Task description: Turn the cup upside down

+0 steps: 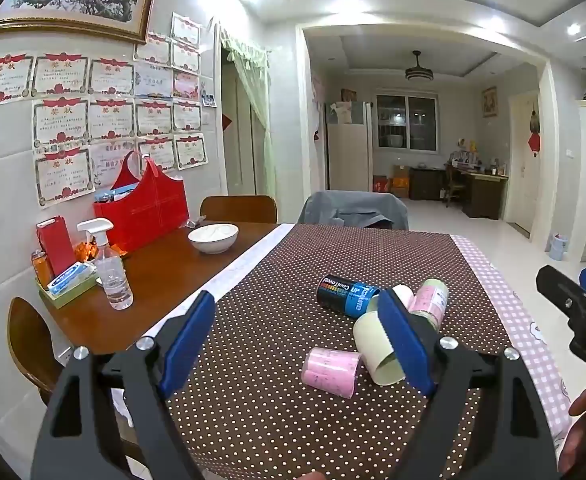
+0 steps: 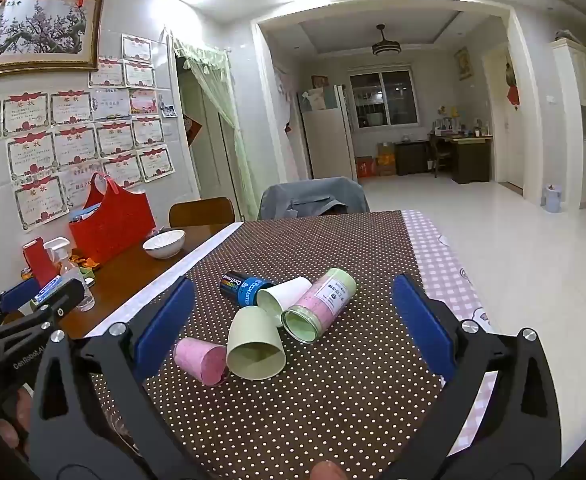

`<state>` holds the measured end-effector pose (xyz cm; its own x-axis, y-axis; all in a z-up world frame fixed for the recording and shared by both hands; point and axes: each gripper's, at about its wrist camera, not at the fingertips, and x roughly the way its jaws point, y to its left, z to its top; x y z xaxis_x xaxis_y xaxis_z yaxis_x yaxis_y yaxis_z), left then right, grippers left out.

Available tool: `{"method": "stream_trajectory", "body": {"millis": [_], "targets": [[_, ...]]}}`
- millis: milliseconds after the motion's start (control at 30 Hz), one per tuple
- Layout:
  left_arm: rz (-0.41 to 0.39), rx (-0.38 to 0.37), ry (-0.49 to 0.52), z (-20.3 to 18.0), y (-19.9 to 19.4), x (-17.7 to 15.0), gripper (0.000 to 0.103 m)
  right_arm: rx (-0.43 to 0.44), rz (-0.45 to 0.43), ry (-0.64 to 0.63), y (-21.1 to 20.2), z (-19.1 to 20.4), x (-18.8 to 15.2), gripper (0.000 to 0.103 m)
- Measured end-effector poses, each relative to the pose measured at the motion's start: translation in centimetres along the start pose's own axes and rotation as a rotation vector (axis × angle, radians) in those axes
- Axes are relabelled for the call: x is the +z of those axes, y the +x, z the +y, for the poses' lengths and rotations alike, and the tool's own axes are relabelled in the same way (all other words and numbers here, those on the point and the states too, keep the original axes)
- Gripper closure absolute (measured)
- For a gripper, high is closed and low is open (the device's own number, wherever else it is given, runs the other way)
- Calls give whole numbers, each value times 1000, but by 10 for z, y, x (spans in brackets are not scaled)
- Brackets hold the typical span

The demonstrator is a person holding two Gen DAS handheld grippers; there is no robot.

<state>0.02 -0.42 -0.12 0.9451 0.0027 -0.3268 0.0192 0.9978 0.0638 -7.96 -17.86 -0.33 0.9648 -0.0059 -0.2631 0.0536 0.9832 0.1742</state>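
Note:
Several paper cups lie on their sides in a cluster on the brown dotted tablecloth (image 2: 333, 400). Nearest is a pink cup (image 2: 201, 358) (image 1: 331, 370), beside it a pale green cup (image 2: 253, 344) (image 1: 375, 346) with its mouth toward me. Behind lie a pink-and-green cup (image 2: 321, 304) (image 1: 431, 300), a white cup (image 2: 287, 294) and a dark blue-black cup (image 2: 241, 286) (image 1: 345, 294). My left gripper (image 1: 299, 322) is open, hovering before the cups with nothing between its fingers. My right gripper (image 2: 293, 306) is open too, framing the cluster from the near side.
On the bare wooden table to the left stand a white bowl (image 1: 213, 236), a spray bottle (image 1: 111, 268), a red bag (image 1: 145, 208) and a tray of small items (image 1: 67, 284). Chairs (image 1: 239, 208) stand at the far edge. A pink checked cloth (image 2: 441, 264) covers the table's right side.

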Motion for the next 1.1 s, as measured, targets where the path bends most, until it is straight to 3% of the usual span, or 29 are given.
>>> {"method": "stream_trajectory", "body": {"millis": [1100], "targets": [[-11,-4,-5,1,-3,3,21,0,-10,-2,0,1,1,6]]}}
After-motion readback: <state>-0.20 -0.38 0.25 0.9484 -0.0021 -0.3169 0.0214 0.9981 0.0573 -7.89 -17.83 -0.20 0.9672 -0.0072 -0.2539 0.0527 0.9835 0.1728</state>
